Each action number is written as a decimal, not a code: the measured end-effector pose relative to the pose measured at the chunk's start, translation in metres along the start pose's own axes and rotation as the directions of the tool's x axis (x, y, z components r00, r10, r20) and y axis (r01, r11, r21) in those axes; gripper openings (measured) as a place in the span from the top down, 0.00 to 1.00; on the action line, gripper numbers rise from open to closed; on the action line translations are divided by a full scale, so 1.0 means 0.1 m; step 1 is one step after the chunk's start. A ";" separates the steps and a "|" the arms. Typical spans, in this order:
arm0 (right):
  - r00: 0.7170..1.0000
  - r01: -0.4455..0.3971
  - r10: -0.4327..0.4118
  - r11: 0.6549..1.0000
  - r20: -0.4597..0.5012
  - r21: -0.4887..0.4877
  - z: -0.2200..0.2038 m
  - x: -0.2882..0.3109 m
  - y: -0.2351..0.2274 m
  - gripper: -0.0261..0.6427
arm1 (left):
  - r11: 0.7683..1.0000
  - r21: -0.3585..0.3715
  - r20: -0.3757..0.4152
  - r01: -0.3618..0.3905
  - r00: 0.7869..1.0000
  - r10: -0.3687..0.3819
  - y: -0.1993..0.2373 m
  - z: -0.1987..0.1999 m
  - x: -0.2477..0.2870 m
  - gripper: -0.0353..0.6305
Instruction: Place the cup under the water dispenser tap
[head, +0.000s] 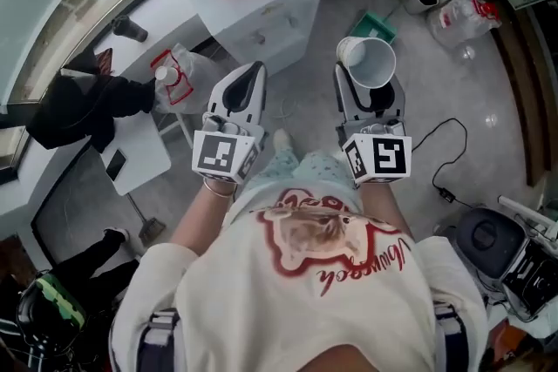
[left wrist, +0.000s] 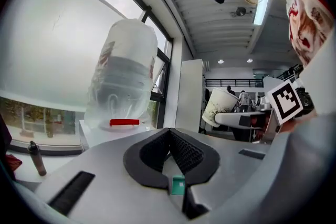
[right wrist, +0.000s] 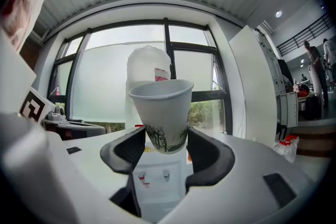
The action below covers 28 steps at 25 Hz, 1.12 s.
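Your right gripper [right wrist: 167,140]: fingers [right wrist: 207,157] pinched the paper cup [right wrist: 163,110] near its base; the cup was held mouth up in the air, in front of the water dispenser [right wrist: 153,178] and apart from it. Your left gripper [left wrist: 171,140]: fingers pressed together with nothing between them, alongside the right gripper

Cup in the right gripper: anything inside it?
Nothing visible: the head view looks into the cup, held by the right gripper, showing bare white walls. Its bottom is shadowed, unclear.
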State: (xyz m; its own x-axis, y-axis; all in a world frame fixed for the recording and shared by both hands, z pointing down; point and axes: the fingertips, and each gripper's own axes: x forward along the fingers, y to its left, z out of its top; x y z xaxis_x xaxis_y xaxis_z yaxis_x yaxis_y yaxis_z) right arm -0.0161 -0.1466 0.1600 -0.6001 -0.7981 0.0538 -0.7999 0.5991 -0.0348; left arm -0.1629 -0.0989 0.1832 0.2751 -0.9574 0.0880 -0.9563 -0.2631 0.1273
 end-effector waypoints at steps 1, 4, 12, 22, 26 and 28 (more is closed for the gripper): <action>1.000 0.000 0.000 1.000 -0.005 0.001 -0.07 0.06 -0.03 0.56 | 1.000 -0.008 -0.002 0.004 1.000 -0.004 0.01 -0.04 0.06 0.92; 0.999 0.004 -0.004 1.000 -0.032 0.000 -0.31 0.20 -0.10 0.56 | 0.999 -0.034 -0.028 0.004 1.000 -0.005 0.01 -0.18 0.19 0.92; 0.992 -0.011 0.006 0.999 -0.127 -0.040 -1.45 0.73 -0.26 0.56 | 0.990 -0.144 -0.107 -0.007 0.994 -0.009 0.03 -0.97 0.50 0.92; 0.984 -0.025 0.014 0.998 -0.177 -0.061 -3.19 1.44 -0.32 0.56 | 0.961 -0.274 -0.166 -0.033 0.986 -0.013 0.00 -2.14 0.74 0.92; 0.969 -0.023 0.008 0.998 -0.249 -0.058 -3.82 1.66 -0.35 0.56 | 0.959 -0.280 -0.230 -0.044 0.973 -0.022 -0.01 -2.57 0.69 0.92; 0.966 -0.034 0.014 0.997 -0.259 -0.070 -4.04 1.75 -0.34 0.56 | 0.960 -0.275 -0.255 -0.044 0.967 -0.029 -0.01 -2.72 0.66 0.92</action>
State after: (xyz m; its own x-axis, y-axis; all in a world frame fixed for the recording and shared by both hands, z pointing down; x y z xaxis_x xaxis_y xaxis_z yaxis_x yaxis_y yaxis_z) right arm -0.0920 -0.2806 0.5742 -0.5899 -0.7456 0.3100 -0.7770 0.6286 0.0336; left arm -0.1170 -0.1295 0.4572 0.3185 -0.8874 0.3331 -0.9033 -0.1777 0.3904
